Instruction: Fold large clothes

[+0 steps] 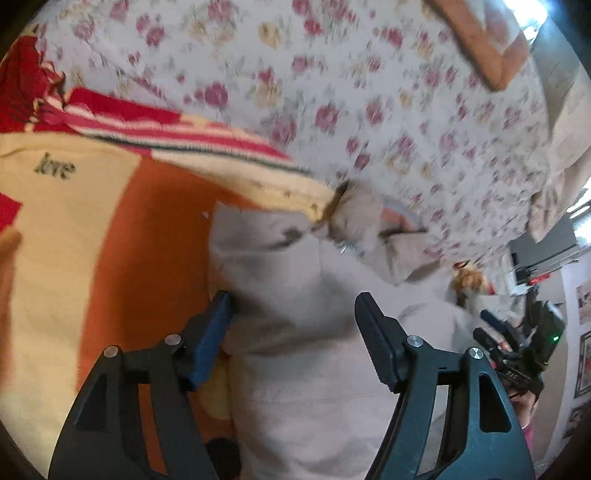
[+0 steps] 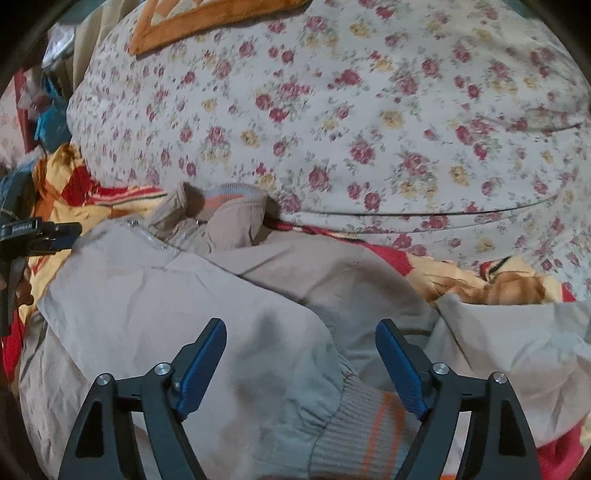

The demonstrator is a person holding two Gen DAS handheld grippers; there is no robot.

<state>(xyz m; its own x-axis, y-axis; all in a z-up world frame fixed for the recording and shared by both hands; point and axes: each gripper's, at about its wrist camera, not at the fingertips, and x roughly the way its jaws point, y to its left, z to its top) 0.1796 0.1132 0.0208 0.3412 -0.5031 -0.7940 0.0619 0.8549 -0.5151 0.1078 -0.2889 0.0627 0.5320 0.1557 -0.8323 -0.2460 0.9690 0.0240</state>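
A beige zip jacket (image 2: 192,295) lies spread on a red, orange and cream blanket (image 1: 92,240). Its collar (image 2: 225,206) points toward the floral duvet. One sleeve is folded across the body, and its ribbed cuff with orange stripes (image 2: 369,424) lies between my right fingers. My right gripper (image 2: 301,332) is open just above that sleeve. My left gripper (image 1: 293,302) is open over the jacket's side (image 1: 295,295) near the blanket. The left gripper also shows at the left edge of the right wrist view (image 2: 55,230). The right gripper shows at the right of the left wrist view (image 1: 517,343).
A floral duvet (image 2: 351,122) bulges behind the jacket. An orange-trimmed pillow (image 2: 207,22) lies at the far side of the bed. Clutter sits at the far left (image 2: 44,110). A wall with pictures (image 1: 583,362) is at the right edge of the left wrist view.
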